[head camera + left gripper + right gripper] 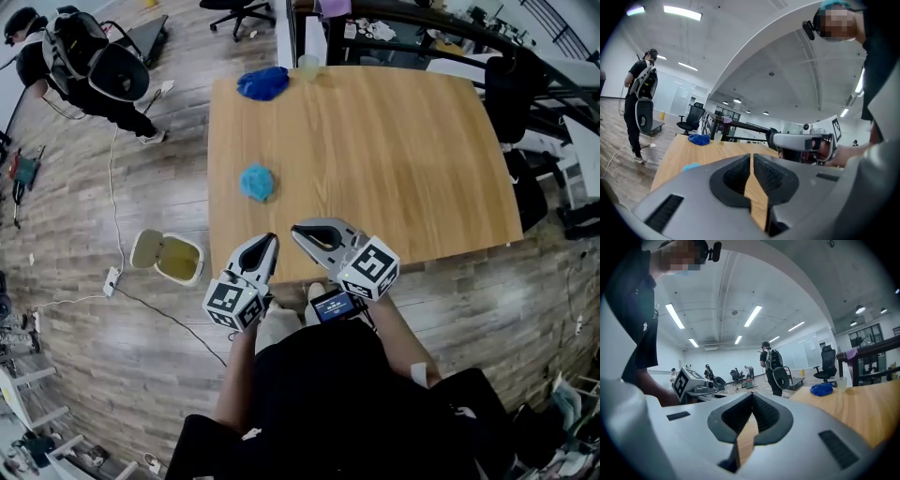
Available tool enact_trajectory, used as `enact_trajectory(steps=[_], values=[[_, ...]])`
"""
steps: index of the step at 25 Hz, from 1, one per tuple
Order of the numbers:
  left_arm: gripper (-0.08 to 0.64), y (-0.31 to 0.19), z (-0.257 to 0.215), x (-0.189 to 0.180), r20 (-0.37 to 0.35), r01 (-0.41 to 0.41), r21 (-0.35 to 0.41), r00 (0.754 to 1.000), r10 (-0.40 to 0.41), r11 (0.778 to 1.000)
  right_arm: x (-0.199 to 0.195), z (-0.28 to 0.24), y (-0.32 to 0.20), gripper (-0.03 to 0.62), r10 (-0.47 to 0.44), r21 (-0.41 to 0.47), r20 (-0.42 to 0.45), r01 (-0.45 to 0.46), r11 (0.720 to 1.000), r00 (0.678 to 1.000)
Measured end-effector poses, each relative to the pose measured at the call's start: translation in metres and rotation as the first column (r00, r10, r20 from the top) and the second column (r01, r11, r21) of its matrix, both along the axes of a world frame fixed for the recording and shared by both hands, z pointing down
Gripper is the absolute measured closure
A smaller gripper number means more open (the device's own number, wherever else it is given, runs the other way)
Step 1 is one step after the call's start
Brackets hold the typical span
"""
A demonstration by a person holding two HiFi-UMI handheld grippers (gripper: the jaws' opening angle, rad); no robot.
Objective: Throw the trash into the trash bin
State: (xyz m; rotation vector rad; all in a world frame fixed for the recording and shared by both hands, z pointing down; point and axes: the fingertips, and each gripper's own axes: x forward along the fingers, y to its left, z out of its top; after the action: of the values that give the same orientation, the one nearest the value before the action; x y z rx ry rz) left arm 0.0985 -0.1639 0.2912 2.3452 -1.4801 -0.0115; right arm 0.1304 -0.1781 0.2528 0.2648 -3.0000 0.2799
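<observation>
Left tongs pressed together, nothing between the pads. Right tongs likewise closed and empty. Both held side by side over the near edge of the pale wooden worktop, tips pointing out across it.

Task's thing: crumpled light-blue wad of trash, lying on the worktop close to its left edge, ahead of the left tongs and apart from them. Destination: small cream trash bin with its lid flipped open, standing on the grey plank floor off the worktop's near-left corner, lower and to the left of the wad. Between wad and bin, only the worktop's left edge and the drop to the floor.

Around the bin: white power strip just beside it, with a thin cable trailing across the planks.

Elsewhere on the worktop: crumpled dark-blue bundle at the far-left corner, a clear plastic cup just beside it at the far edge. Both well apart from the wad.

Farther off: person in black carrying a backpack at the far left, black office chair beyond the worktop, dark bags and furniture crowding the right side.
</observation>
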Motion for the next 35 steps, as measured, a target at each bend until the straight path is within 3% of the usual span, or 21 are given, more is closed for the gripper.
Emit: enact_trajectory(steps=[6,11,12,14,16,21,24,29,30,32,35], values=[[0.551,-0.039,0.045,-0.021,0.032,0.006,-0.082,0.999,-0.004,0.997,0.003,0.029,-0.027,0.595,0.075,-0.096,-0.027,-0.078,0.992,0.997],[0.549,-0.083,0.103,-0.048,0.158,0.039,-0.165,0.987,-0.013,0.986,-0.006,0.057,-0.055,0.595,0.111,-0.161,-0.045,-0.117,0.980,0.993],[0.532,-0.088,0.117,-0.052,0.179,0.049,-0.192,0.984,-0.014,0.980,-0.008,0.066,-0.056,0.595,0.113,-0.178,-0.053,-0.121,0.977,0.992],[0.383,-0.098,0.141,-0.060,0.203,0.066,-0.235,0.979,-0.017,0.970,-0.014,0.084,-0.054,0.595,0.108,-0.211,-0.066,-0.120,0.970,0.992],[0.312,-0.116,0.160,-0.071,0.248,0.080,-0.242,0.969,-0.018,0.967,-0.022,0.102,-0.057,0.594,0.097,-0.226,-0.075,-0.111,0.968,0.992],[0.236,-0.159,0.202,-0.097,0.439,0.099,-0.223,0.898,0.009,0.970,-0.040,0.137,-0.071,0.595,0.077,-0.248,-0.091,-0.098,0.964,0.993],[0.236,-0.165,0.226,-0.095,0.474,0.077,-0.259,0.879,0.057,0.963,-0.039,0.142,-0.075,0.594,0.084,-0.251,-0.096,-0.106,0.962,0.992],[0.253,-0.164,0.238,-0.090,0.411,0.065,-0.327,0.908,0.080,0.943,-0.033,0.145,-0.076,0.595,0.093,-0.249,-0.102,-0.116,0.962,0.990],[0.299,-0.164,0.238,-0.090,0.415,0.066,-0.337,0.906,0.085,0.939,-0.032,0.145,-0.076,0.595,0.092,-0.248,-0.106,-0.115,0.962,0.990],[0.469,-0.164,0.239,-0.092,0.417,0.070,-0.357,0.904,0.092,0.931,-0.028,0.145,-0.076,0.595,0.094,-0.251,-0.107,-0.118,0.961,0.990],[0.545,-0.164,0.232,-0.093,0.383,0.082,-0.375,0.921,0.073,0.924,-0.024,0.144,-0.075,0.595,0.106,-0.258,-0.102,-0.129,0.958,0.989]])
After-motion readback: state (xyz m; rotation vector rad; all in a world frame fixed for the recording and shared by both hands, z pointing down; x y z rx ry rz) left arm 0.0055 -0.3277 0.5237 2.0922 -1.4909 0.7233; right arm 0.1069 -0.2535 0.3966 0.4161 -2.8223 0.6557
